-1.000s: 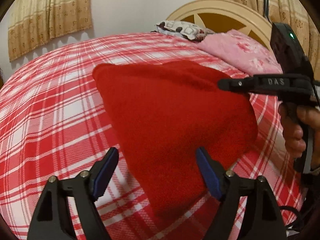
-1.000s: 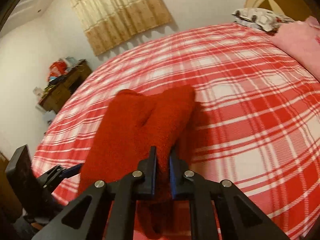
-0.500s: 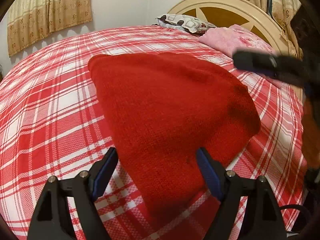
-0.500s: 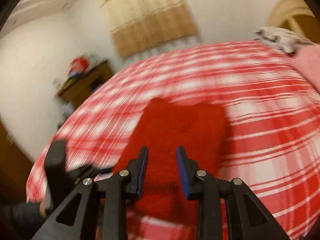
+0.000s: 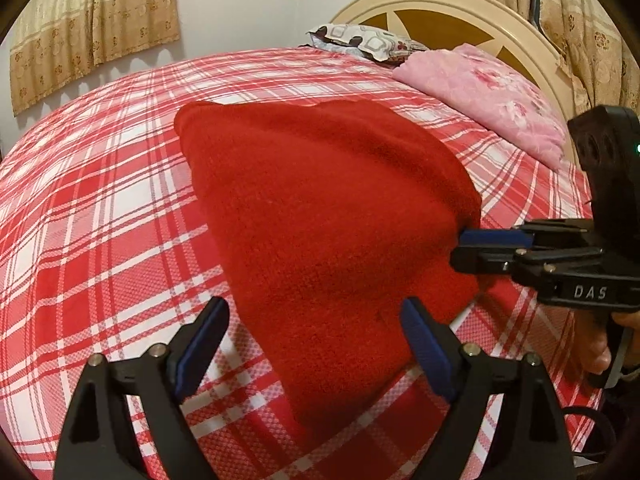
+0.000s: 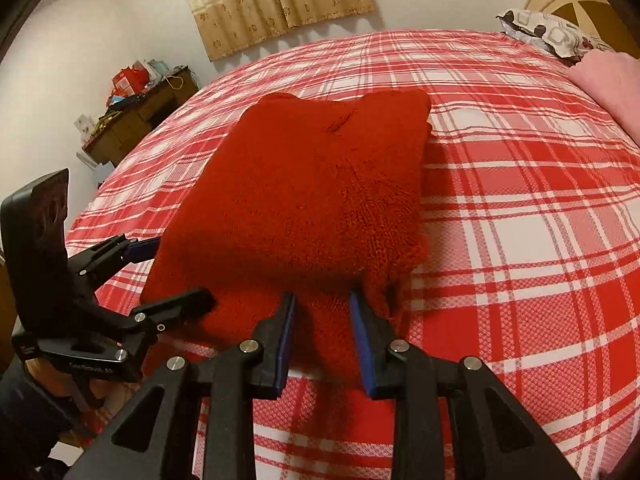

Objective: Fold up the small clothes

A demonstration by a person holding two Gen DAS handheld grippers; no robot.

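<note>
A folded red knitted garment lies flat on the red-and-white plaid bed; it also shows in the right wrist view. My left gripper is wide open, its jaws on either side of the garment's near edge, holding nothing. It shows at the left of the right wrist view. My right gripper is open, its jaws straddling the garment's near edge. In the left wrist view it sits at the garment's right edge, touching the cloth.
A pink blanket and a patterned pillow lie by the cream headboard. A cluttered wooden table stands by the wall beyond the bed. Curtains hang behind.
My right gripper let go of the garment, opened, swung up and came back down at the garment's edge. The garment now lies flatter. My left gripper stayed open and barely moved.
</note>
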